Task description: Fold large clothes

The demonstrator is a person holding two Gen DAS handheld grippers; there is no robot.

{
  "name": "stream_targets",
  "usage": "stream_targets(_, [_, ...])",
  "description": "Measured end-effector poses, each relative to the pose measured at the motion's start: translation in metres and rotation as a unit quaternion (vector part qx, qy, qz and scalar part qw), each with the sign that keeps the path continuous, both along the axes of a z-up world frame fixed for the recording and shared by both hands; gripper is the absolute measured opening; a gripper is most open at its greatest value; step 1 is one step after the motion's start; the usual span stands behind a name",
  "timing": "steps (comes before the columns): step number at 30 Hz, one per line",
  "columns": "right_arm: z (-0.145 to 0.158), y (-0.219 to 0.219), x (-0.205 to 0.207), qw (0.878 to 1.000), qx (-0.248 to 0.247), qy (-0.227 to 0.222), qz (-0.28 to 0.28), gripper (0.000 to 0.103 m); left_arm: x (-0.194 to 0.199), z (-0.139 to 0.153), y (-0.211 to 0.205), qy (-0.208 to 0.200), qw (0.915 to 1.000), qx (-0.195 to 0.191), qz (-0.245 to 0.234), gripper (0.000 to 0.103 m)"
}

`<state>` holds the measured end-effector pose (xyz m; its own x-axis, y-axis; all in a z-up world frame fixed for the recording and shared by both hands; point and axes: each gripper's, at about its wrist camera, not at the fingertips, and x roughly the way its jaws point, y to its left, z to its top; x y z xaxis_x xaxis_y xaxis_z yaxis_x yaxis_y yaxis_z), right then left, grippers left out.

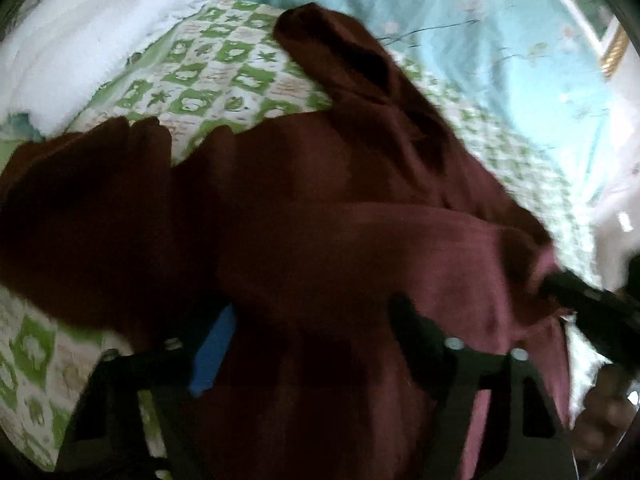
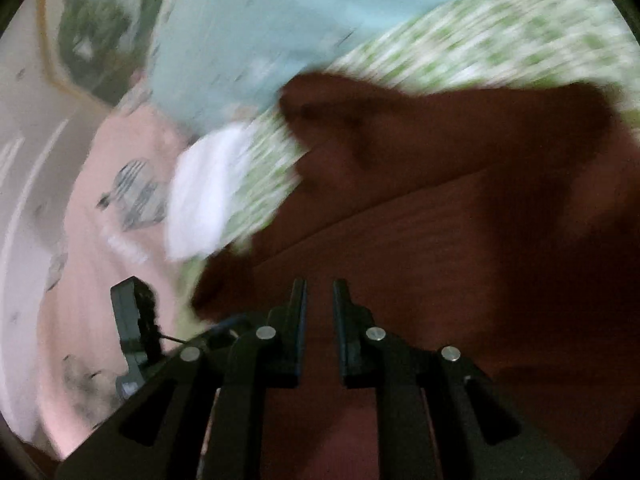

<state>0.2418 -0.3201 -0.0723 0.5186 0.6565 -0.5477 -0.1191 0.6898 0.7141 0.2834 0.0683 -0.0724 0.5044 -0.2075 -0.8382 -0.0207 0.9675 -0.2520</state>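
- The maroon garment (image 1: 320, 208) drapes over the left tool (image 1: 312, 344), hiding the space between its fingers; whether that tool is gripping or parted cannot be told.
- In the right wrist view the right tool (image 2: 320, 320) has its fingers apart with a narrow gap, the maroon cloth (image 2: 460, 220) just beyond and under them; no fabric shows pinched between the tips.
- In the left wrist view the right tool (image 1: 580, 296) touches the garment's right edge.
- The garment lies on a bed, over a green-and-white checked quilt (image 1: 224, 68).
- A white folded blanket (image 1: 80, 36) sits near the quilt's far left; a light blue floral sheet (image 1: 460, 32) lies behind.
- A pink patterned cover (image 2: 104, 240) is left of the garment in the right wrist view.
- The cloth is dark red, rumpled, with one fold layered across another and a long piece reaching away toward the blue sheet; both views are blurred.
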Motion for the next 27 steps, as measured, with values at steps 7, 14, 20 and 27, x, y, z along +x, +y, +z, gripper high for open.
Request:
stream_targets(7, [-0.016, -0.112, 0.007, 0.982, -0.133, 0.037, -0.125, 0.014, -0.01, 0.005, -0.006, -0.044, 0.9952, 0.087, 0.009, 0.005])
stream_targets(14, [-0.055, -0.099, 0.063, 0.987, -0.126, 0.073, -0.066, 0.034, -0.02, -0.002, 0.017, -0.029, 0.996, 0.074, 0.043, 0.002])
stream_targets(20, [-0.044, -0.103, 0.073, 0.985, -0.131, 0.054, -0.098, 0.006, -0.018, -0.001, 0.004, -0.027, 0.9955, 0.087, 0.024, 0.002])
stream_targets(27, [-0.015, -0.099, 0.042, 0.988, -0.128, 0.007, -0.09, 0.01, -0.022, -0.006, 0.004, -0.027, 0.9951, 0.092, 0.022, 0.005])
